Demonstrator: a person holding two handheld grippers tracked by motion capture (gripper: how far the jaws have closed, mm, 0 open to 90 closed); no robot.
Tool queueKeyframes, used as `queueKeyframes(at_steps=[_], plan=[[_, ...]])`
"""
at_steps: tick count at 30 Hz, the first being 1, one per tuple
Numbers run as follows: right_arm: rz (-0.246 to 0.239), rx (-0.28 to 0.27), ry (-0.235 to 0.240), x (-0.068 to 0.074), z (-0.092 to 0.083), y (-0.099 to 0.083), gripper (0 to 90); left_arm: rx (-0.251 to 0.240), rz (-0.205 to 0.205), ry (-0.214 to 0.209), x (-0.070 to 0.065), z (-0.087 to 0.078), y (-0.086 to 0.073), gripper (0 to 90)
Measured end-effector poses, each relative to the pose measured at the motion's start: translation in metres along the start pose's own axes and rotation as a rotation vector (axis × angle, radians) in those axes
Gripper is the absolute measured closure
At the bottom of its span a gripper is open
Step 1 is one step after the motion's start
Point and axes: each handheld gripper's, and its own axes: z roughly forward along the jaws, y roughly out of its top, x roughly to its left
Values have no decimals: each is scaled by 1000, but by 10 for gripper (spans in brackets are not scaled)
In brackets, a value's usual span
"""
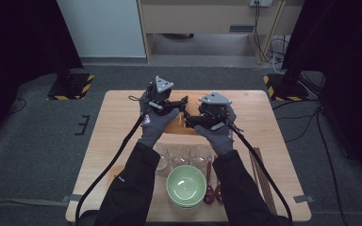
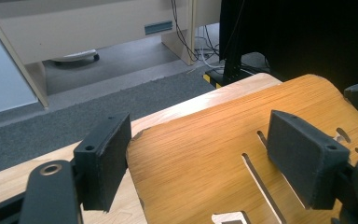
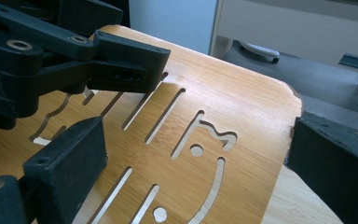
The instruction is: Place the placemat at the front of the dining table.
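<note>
High view – board: a wooden slotted board [image 1: 181,123] lay flat on the far middle of the worktop [image 1: 122,117], its long axis running across from left to right.
High view – claws: the left claw [image 1: 181,106] sat over the board's left part, the right claw [image 1: 191,121] over its right part, the two pointing inward at each other – neither hand clearly nearer.
High view – other things: three glasses [image 1: 179,155], a stack of green bowls [image 1: 186,187], dark spoons [image 1: 210,188] and chopsticks [image 1: 262,176] stood nearer the person, well apart from the board.
Left claw view – state: the left claw [image 2: 205,163] stood wide, nothing gripped; one pad hung just off the board's [image 2: 223,140] near corner, the other above its slotted face.
Left claw view – relation: the board lay below and ahead, its rounded edge passing between the jaws.
Right claw view – state: the right claw [image 3: 200,163] was wide too, holding nothing; the board [image 3: 228,107] with its cut-out figure spread below between the pads.
Right claw view – relation: one pad stood beyond the board's edge, the other over the slots, with the left claw's pad across the upper left – to my eye, a lift would need an edge between the pads first.
</note>
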Motion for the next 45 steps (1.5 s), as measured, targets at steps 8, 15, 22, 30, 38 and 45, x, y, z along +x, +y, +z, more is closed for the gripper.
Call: queueKeyframes(at_steps=[8,15,22,30,38,45], plan=[[0,24,-5,-9,19,-5,48,25,-15,-4,8,22,-6,225],[6,58,2,-14,44,-14,48,59,-15,7,18,41,-16,225],[16,83,8,-18,59,-20,48,78,-12,16,23,55,-24,225],[18,122,19,-20,79,-31,49,99,-29,20,30,71,-39,225],[25,164,28,-20,96,-42,49,127,-43,19,36,83,-53,225],[34,192,32,-22,106,-49,49,141,-40,25,38,93,-62,224]])
